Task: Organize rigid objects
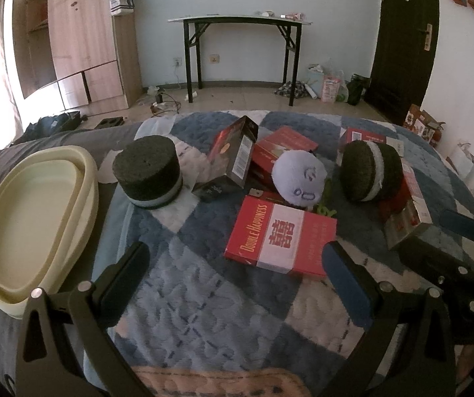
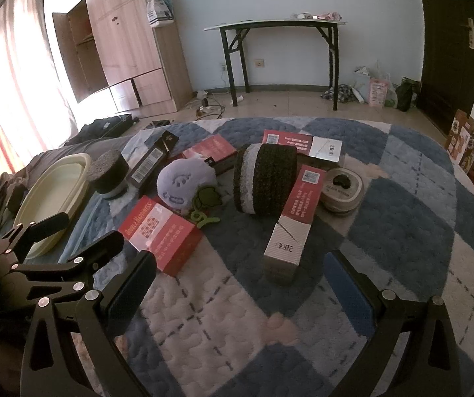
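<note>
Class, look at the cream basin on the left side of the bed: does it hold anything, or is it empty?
Empty. The left wrist view shows the cream basin's bare pale floor; none of the boxes or sponges lie inside it.

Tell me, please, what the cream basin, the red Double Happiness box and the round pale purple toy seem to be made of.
Cream basin: probably plastic, smooth, matte, with a moulded stepped rim.
Red Double Happiness box: printed cardboard, slightly glossy, with sharp folded edges.
Pale purple toy: plush fabric, fuzzy surface, with a stitched-looking face; the filling cannot be seen.
</note>
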